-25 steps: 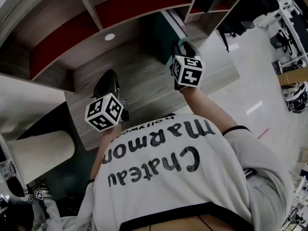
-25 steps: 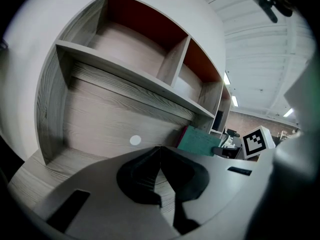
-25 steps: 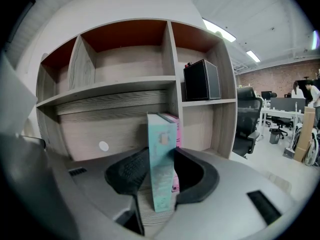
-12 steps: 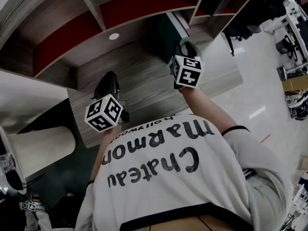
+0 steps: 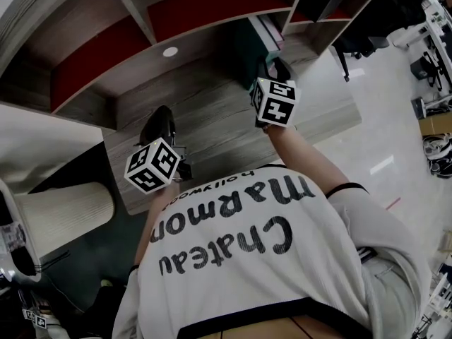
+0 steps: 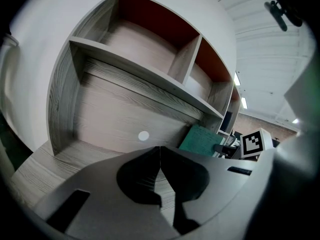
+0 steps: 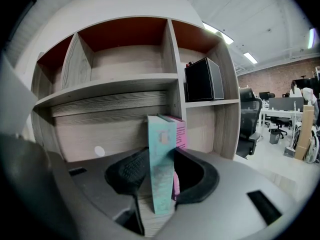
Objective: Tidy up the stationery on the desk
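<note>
Teal book (image 7: 161,134): upright, clamped in right tool (image 7: 161,159); pink book (image 7: 180,131) just beyond. Judged stiff, light, slick-covered; best held mid-spine. Left tool (image 6: 160,156): closed, empty.

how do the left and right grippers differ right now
The left gripper has its jaws shut together with nothing between them, while the right gripper is closed on an upright teal book. In the head view the left gripper sits nearer the person and the right gripper farther in, toward the shelf unit. Both are over the wooden desk.
</note>
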Demonstrator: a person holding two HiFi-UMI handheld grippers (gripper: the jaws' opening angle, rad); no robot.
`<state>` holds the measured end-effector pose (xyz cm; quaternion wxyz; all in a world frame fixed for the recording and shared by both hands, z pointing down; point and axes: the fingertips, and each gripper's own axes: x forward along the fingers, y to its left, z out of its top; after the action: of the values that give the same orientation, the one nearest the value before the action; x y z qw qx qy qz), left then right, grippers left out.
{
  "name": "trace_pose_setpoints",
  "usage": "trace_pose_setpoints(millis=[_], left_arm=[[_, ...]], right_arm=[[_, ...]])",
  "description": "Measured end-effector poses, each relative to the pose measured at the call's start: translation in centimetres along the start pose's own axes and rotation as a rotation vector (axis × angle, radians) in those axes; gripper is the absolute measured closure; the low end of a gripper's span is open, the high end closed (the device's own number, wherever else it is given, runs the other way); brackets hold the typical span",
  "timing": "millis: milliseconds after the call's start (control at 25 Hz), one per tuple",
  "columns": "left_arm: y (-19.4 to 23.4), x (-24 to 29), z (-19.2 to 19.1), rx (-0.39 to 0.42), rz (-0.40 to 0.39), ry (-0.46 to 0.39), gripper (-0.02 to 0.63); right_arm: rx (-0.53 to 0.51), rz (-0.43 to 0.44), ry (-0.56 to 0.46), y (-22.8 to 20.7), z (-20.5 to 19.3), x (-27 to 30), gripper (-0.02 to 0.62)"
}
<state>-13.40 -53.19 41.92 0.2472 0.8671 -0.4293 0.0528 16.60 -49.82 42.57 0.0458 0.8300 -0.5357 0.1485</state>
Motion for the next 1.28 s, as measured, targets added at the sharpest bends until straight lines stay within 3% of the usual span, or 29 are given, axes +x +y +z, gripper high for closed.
trace_pose_setpoints(millis=[1280], left_arm=[[1.2,0.1,0.1,-0.017,0.015,0.01,0.589]], right_arm=[[-0.006,-0.035,-0.003,1.1,0.2,1.1,0.428]])
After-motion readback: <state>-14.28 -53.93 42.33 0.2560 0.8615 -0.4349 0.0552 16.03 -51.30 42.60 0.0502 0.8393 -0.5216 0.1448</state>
